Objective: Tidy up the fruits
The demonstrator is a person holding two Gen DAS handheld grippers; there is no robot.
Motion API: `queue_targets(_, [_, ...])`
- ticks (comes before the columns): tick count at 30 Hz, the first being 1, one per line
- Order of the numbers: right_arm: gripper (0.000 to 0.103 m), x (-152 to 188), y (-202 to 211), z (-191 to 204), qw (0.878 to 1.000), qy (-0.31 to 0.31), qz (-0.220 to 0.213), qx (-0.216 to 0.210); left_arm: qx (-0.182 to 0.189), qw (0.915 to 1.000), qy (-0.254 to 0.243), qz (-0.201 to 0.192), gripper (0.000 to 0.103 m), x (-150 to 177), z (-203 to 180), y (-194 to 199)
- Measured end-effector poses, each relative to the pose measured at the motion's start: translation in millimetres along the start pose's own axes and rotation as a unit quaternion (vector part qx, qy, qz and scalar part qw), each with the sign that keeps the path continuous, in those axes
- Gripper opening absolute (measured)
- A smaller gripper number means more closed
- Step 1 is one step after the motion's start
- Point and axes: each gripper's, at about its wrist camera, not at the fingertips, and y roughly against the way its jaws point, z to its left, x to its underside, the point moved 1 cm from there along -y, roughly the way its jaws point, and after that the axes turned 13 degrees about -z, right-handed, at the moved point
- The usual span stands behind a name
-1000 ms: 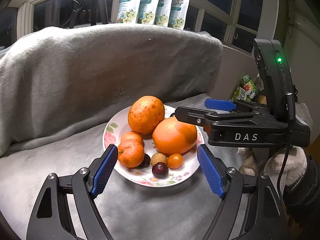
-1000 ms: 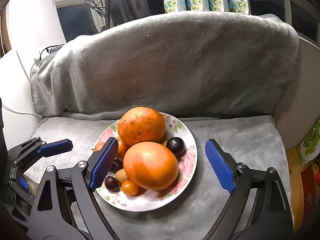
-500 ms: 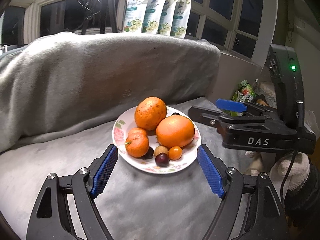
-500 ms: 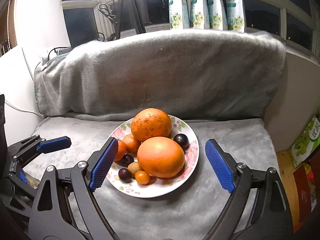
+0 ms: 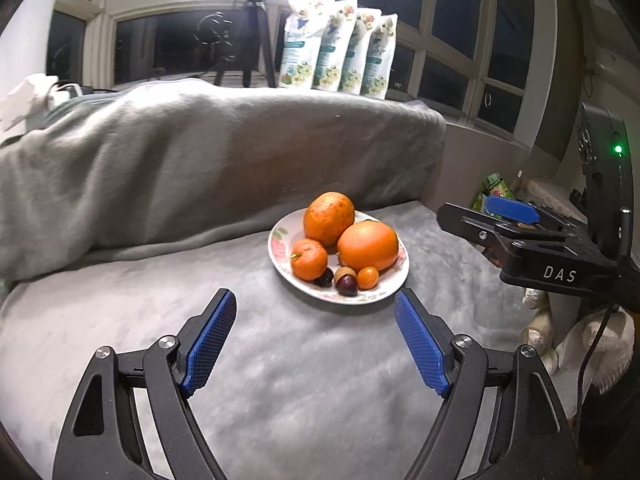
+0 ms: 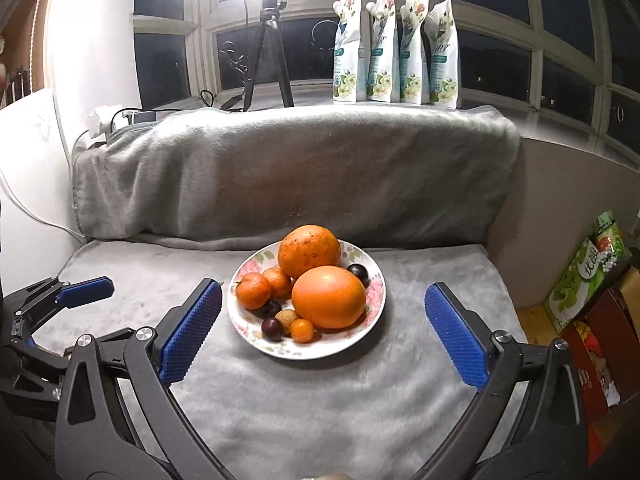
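A flowered white plate [image 6: 320, 354] sits on the grey blanket-covered seat. It carries a smooth large orange [image 6: 328, 298], a spotted large orange [image 6: 308, 252], two tangerines [image 6: 252, 290], dark plums [image 6: 272, 328], a longan [image 6: 288, 316] and a kumquat [image 6: 302, 330]. My right gripper [image 6: 323, 286] hangs back from the plate, its jaws opening wide with nothing between the pads. My left gripper [image 5: 313, 295] is open and empty, short of the plate [image 5: 280, 236]. In the left wrist view the right gripper [image 5: 508, 208] shows at the right edge.
A blanket-draped backrest [image 6: 300, 176] rises behind the plate. Several white pouches [image 6: 396, 52] and a tripod [image 6: 268, 48] stand on the windowsill. Cardboard boxes [image 6: 588, 276] sit on the floor to the right. A gloved hand [image 5: 600, 336] holds the right gripper.
Both grippers have drawn back and upward from the plate, which now looks smaller and farther off. The right gripper's fingers stand wider apart than before.
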Motion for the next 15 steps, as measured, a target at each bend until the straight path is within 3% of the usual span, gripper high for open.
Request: queue_targets(15, [0.103, 12, 40, 8, 0.999, -0.019, -0.028, 0.03, -0.06, 0.998, 0.014, -0.016, 0.082, 15, 12, 38])
